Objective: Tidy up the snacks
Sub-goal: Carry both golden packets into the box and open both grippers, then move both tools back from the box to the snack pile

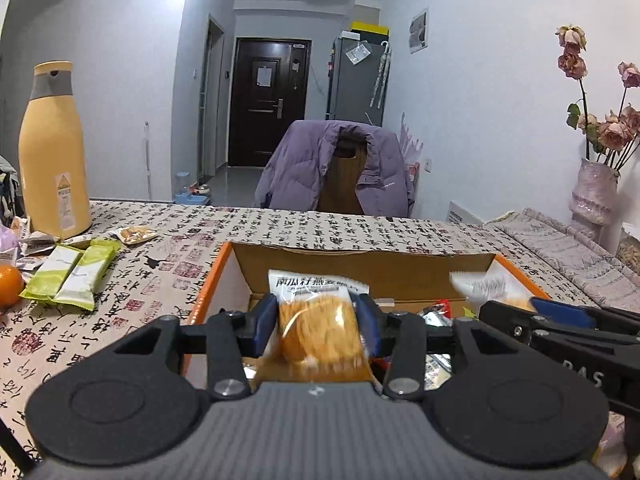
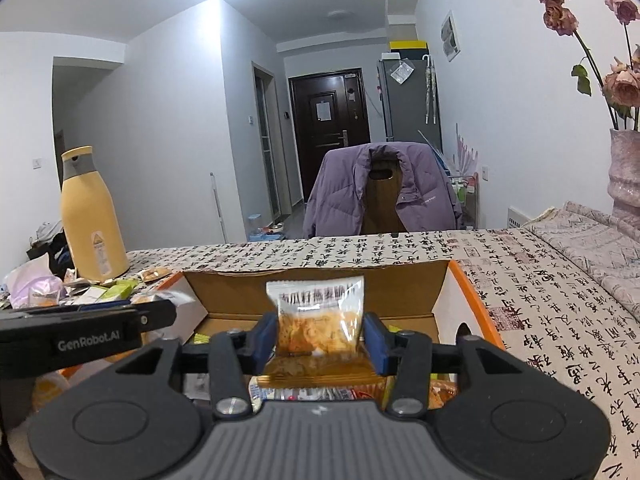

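Note:
An open cardboard box (image 1: 360, 260) with orange outer sides sits on the calligraphy-print tablecloth, with several wrapped snacks (image 2: 320, 394) in its bottom. My left gripper (image 1: 316, 312) hangs over the box with a clear packet of orange crisps (image 1: 320, 336) between its blue pads. The packet is smeared while the jaws look sharp, so it seems loose. My right gripper (image 2: 320, 332) hovers beside it to the right, over the same box. A matching packet (image 2: 316, 316) stands between its parted pads. Each gripper shows in the other's view: the right (image 1: 532, 308), the left (image 2: 160, 312).
A tall yellow bottle (image 1: 54, 160) stands at the table's far left. By it lie two green packets (image 1: 72, 276), a small snack packet (image 1: 136, 235) and an orange (image 1: 8, 290). A vase of dried roses (image 1: 592, 196) and folded cloth (image 1: 560, 248) are at the right. A chair with a purple jacket (image 1: 344, 168) stands behind the table.

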`<state>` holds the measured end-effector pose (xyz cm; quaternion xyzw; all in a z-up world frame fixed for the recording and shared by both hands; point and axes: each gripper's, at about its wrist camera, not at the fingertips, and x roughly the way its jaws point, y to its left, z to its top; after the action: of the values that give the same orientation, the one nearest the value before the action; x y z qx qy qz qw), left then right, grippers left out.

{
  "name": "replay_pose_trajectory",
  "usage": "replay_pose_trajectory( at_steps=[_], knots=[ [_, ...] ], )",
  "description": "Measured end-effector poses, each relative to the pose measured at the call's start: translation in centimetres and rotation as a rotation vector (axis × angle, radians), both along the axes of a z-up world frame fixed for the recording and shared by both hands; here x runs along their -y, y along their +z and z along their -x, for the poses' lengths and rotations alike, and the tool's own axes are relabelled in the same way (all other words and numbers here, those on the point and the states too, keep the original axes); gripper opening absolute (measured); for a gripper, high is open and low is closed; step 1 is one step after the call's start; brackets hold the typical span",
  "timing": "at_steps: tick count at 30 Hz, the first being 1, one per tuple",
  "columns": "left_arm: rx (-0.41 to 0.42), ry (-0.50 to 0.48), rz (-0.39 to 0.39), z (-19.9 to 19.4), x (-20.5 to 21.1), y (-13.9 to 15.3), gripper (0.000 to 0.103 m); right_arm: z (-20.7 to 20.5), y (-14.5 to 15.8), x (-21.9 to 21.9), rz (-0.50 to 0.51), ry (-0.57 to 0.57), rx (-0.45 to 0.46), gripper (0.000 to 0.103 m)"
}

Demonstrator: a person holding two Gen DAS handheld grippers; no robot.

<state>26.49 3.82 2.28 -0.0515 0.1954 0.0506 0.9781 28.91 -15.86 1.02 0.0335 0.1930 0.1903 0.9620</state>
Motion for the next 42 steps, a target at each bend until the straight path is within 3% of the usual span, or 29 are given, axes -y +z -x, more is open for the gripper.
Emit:
replay_pose_trajectory(
  at_steps=[1, 2, 3, 5, 27, 36, 42],
  knots=[
    [0.006, 0.004, 0.000, 0.1, 0.1, 0.1, 0.064, 0.1, 0.0, 0.0, -0.002, -0.002, 0.003, 0.075],
    [0.021, 0.013, 0.005, 0.3, -0.1, 0.1, 0.085, 0.3, 0.1, -0.1, -0.003, -0.006, 0.008, 0.092],
    [0.040, 0.028, 0.010, 0.6, -0.2, 0.1, 0.095, 0.4, 0.1, 0.1, -0.007, -0.011, 0.013, 0.097],
    [0.065, 0.049, 0.011, 0.9, -0.4, 0.4, 0.103, 0.5, 0.2, 0.5, -0.030, -0.019, 0.021, 0.103],
    [0.062, 0.063, 0.023, 1.2, -0.5, 0.8, 0.103, 0.5, 0.4, 1.6, -0.067, -0.052, 0.014, 0.103],
    [0.110, 0.053, 0.009, 4.4, 0.0, 3.1, 0.103, 3.2, 3.0, 2.1, -0.050, -0.038, 0.069, 0.103],
    [0.070, 0.000, 0.008, 8.0, -0.2, 2.4, 0.103, 6.6, 3.1, 3.5, -0.035, -0.030, 0.071, 0.103]
  ],
)
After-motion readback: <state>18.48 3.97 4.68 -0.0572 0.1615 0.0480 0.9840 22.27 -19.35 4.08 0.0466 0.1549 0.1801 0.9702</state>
